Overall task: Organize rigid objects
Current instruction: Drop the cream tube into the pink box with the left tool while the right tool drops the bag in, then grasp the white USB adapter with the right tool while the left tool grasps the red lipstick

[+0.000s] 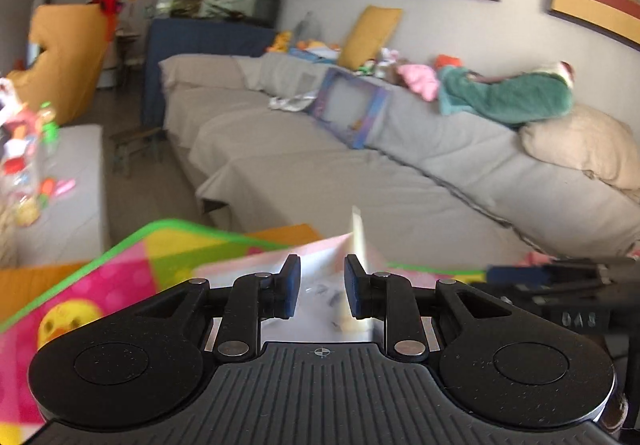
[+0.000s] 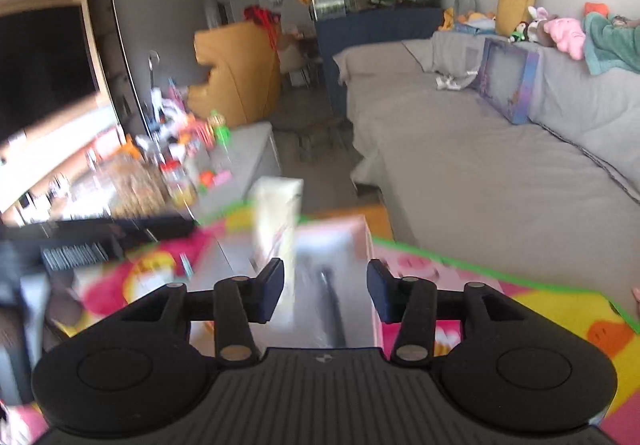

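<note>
Two handheld grippers are hovering over a pink box point(image 2: 340, 245) lying on a colourful play mat point(image 1: 120, 265). The left gripper point(image 1: 322, 285) is standing narrow, a cream card point(image 1: 358, 245) against one pad, though whether it is gripping is unclear. The right gripper point(image 2: 325, 291) is gaping, empty. Toys are crowding the low surface point(image 2: 256, 149) beyond; most tidying appears undone.

Pink box point(image 2: 340, 241) — grey sofa point(image 2: 480, 173)
</note>
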### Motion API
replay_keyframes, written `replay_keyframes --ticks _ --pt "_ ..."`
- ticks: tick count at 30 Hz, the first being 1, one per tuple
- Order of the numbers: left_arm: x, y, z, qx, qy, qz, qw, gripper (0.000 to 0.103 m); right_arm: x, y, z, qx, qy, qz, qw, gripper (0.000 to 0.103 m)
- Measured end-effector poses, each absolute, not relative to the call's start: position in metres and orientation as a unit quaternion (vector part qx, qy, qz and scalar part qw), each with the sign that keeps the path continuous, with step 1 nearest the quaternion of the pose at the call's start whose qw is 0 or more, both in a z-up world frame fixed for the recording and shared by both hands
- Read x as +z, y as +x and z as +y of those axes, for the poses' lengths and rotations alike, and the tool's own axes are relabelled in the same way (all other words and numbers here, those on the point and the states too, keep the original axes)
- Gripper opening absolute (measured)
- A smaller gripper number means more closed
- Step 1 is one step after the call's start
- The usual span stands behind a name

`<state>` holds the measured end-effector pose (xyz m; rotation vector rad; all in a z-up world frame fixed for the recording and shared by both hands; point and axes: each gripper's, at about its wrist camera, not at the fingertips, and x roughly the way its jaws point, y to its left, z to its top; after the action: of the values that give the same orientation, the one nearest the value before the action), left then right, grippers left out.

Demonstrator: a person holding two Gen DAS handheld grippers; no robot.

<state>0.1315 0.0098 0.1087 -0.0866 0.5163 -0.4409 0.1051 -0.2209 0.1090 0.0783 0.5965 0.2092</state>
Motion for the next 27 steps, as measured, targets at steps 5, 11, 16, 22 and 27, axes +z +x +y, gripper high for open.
replay_keyframes --ticks 5,11,16,22,27 --pt "0.079 0.109 0.056 -0.154 -0.047 0.275 0.948 0.026 0.078 0.078 -0.208 0.119 -0.002 0.296 0.948 0.046" --pt "0.04 0.105 0.084 -0.14 -0.098 0.352 0.92 0.026 0.067 0.046 -0.184 0.16 -0.018 0.295 0.942 0.049" --pt "0.023 0.125 0.075 -0.138 -0.115 0.369 0.912 0.026 0.057 0.028 -0.164 0.175 -0.043 0.316 0.931 0.05" --pt "0.01 0.129 0.064 -0.155 -0.109 0.385 0.903 0.025 0.048 0.018 -0.157 0.178 -0.059 0.33 0.925 0.051" --pt "0.01 0.105 0.065 -0.188 -0.103 0.395 0.894 0.025 0.039 0.026 -0.155 0.181 -0.044 0.347 0.919 0.051"
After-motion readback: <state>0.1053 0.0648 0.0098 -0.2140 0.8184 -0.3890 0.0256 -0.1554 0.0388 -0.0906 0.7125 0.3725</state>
